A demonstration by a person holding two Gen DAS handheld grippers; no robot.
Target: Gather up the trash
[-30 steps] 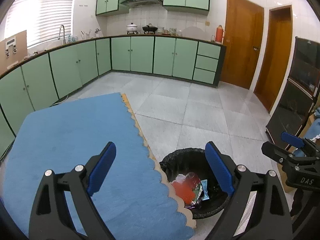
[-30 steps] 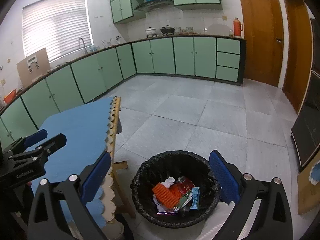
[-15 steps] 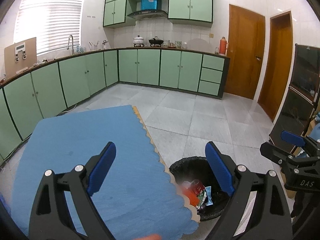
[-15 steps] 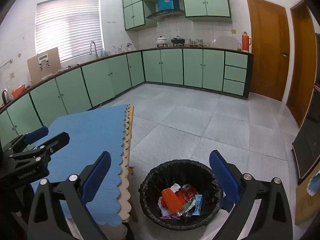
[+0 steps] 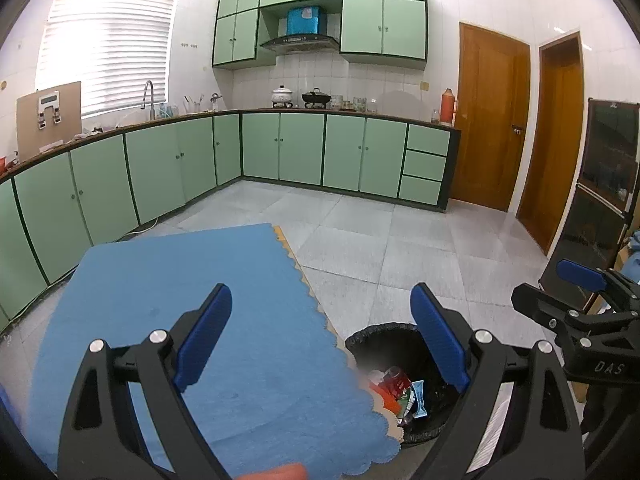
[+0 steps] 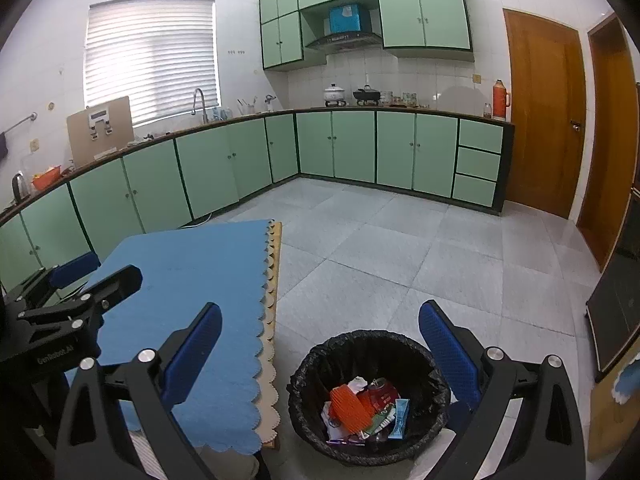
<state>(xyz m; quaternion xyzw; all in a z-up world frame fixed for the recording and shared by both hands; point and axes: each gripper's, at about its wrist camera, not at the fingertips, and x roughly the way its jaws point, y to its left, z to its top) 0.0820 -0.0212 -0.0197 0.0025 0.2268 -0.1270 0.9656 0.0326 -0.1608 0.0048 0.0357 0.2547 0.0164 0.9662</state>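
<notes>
The trash point(image 6: 366, 406), an orange ridged piece, a red can, crumpled paper and wrappers, lies inside the black-lined bin point(image 6: 304, 376) on the floor just beside the tabletop point(image 6: 192, 280) with its blue scalloped cloth. The right hand-held gripper point(image 6: 320, 350) hangs above the bin, fingers spread wide and holding nothing, the trash below and between them. The left hand-held gripper point(image 5: 320, 334) is over the cloth, also wide and empty, the bin point(image 5: 360, 340) under its right finger.
</notes>
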